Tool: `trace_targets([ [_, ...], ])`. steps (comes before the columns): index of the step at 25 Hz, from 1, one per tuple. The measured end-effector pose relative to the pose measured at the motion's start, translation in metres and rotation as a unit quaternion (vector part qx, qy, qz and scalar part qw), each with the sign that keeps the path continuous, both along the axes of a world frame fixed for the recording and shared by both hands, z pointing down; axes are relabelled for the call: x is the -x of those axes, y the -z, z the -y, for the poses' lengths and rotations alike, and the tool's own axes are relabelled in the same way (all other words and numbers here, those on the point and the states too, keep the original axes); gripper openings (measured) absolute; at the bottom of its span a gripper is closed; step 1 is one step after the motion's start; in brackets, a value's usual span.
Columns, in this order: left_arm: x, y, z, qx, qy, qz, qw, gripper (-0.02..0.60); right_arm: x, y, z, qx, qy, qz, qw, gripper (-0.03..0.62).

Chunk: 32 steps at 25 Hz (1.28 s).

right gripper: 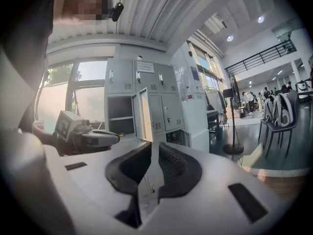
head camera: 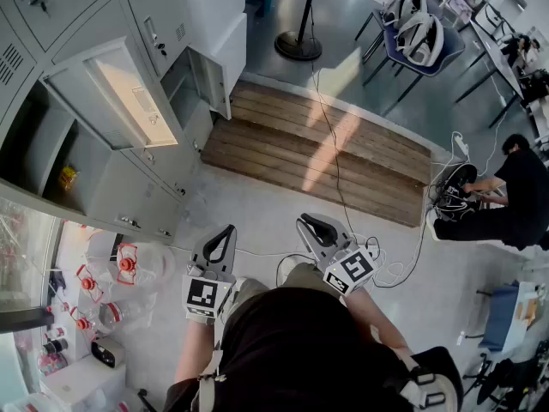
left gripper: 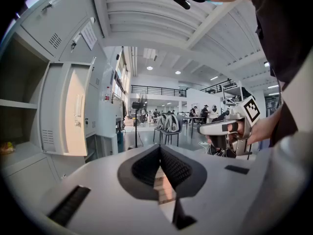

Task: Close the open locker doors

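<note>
Left tool [head camera: 225, 233] and right tool [head camera: 307, 223], clenched empty, hover well short of open near door [head camera: 116, 97] and far door [head camera: 212, 82]; a reach-and-push likely follows.

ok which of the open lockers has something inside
The nearer locker with the big door: a small yellow thing lies inside it. The small low locker by the wooden platform shows nothing inside.

Head view steeply down; both gripper views (level) toward lockers [head camera: 129, 191].
</note>
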<state>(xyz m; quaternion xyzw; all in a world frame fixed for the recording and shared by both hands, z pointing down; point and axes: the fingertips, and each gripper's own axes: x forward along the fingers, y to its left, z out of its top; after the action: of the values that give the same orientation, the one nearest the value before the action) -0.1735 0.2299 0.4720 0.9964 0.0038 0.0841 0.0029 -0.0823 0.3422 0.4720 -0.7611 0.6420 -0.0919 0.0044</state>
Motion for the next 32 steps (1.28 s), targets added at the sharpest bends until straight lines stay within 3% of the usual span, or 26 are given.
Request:
trace_targets([
  [10, 0.015, -0.017, 0.026, -0.006, -0.017, -0.002, 0.9998, 0.009, 0.018, -0.011, 0.022, 0.008, -0.022, 0.009, 1.000, 0.060],
  [18, -0.003, -0.033, 0.050, 0.005, -0.018, 0.019, 0.9997, 0.009, -0.013, -0.025, 0.041, 0.016, -0.050, 0.029, 0.998, 0.060],
  [24, -0.066, -0.037, 0.065, -0.006, -0.018, 0.030, 0.9994, 0.009, -0.079, -0.032, 0.060, 0.003, -0.047, 0.035, 0.998, 0.060],
  [32, -0.214, -0.025, 0.091, -0.032, -0.008, 0.031, 0.9990, 0.009, -0.229, -0.031, 0.077, -0.013, -0.040, 0.061, 0.997, 0.060],
])
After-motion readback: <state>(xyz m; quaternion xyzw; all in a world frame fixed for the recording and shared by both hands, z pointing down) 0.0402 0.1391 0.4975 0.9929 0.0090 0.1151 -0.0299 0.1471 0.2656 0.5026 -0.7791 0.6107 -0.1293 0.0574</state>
